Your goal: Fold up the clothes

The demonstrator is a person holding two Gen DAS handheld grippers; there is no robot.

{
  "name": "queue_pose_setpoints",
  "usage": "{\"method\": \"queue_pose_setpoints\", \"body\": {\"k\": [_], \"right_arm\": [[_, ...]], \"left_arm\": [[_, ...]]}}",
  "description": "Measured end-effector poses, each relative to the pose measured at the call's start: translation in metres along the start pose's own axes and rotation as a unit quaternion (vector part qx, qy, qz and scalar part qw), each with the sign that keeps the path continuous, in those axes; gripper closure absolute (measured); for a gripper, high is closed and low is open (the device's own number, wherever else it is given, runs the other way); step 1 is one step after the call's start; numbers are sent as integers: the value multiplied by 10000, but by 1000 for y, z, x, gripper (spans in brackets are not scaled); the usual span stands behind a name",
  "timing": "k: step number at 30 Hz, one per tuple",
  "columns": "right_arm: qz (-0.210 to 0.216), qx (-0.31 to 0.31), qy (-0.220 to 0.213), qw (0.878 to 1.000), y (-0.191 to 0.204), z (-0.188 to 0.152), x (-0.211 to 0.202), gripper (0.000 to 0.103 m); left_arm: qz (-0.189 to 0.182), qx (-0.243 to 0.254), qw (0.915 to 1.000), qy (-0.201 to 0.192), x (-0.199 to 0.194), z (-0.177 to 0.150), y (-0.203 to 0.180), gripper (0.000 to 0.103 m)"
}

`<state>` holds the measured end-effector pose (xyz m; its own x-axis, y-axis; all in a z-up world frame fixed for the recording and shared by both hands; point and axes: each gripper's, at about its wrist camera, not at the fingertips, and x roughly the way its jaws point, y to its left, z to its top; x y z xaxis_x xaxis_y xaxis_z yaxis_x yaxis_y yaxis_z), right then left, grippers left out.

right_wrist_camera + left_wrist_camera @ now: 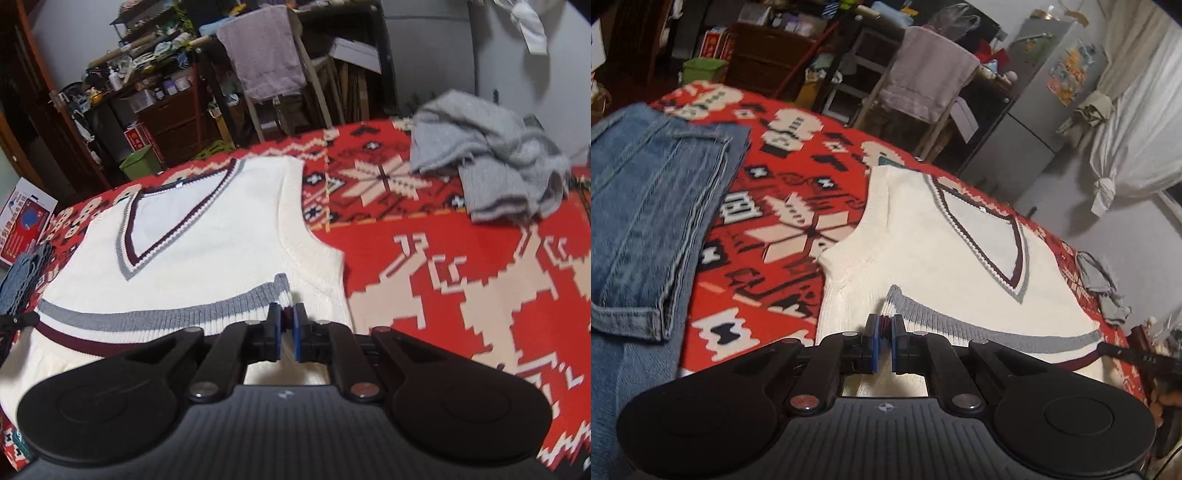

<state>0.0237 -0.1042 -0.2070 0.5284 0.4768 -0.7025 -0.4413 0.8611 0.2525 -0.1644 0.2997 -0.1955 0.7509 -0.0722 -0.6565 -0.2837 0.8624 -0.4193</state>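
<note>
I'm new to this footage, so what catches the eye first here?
The white knit vest lies flat on the red patterned blanket, its striped hem pinched by the left gripper and the right gripper. Folded jeans lie to its left, a crumpled grey garment to its right.

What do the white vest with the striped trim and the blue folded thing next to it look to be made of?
The white V-neck vest looks like knitted yarn, wool or cotton: ribbed hem and armhole edges show, matte finish. The folded blue garment looks like denim: faded woven surface, heavy stitched seams. Both lie on a red patterned cloth, apparently woven.
</note>
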Motion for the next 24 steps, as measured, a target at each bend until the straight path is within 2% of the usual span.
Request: {"method": "queue_pose_setpoints", "body": {"k": [3,5,8,11,16,17,19,21,24], "right_arm": [[-131,-154,-2,9998,3,0,-1,96],[-218,-257,-3,9994,6,1,-1,94],[-349,-411,-5,9985,9,1,-2,76],[-479,-564,-7,9973,12,2,-2,71],[-435,-673,-107,9967,29,-12,-18,66],[-409,-685,-134,9967,34,-15,-23,65],[-357,-709,-186,9967,42,-23,-31,59],[-306,-733,-239,9966,50,-30,-40,44],[-228,-770,-318,9963,63,-40,-52,44]], "left_arm": [[86,189,9998,-4,5,-1,-4,97],[174,269,9995,-46,5,-1,-6,91],[300,443,9985,-72,4,-2,-9,87],[465,667,9967,-83,1,-1,-15,81],[664,982,9922,-382,-18,3,-24,58],[686,1008,9916,-425,-23,3,-26,57],[627,1035,9915,-488,-31,-1,-32,56],[520,1059,9916,-528,-40,-6,-41,53],[322,1152,9916,-495,-46,-22,-63,49]]}}
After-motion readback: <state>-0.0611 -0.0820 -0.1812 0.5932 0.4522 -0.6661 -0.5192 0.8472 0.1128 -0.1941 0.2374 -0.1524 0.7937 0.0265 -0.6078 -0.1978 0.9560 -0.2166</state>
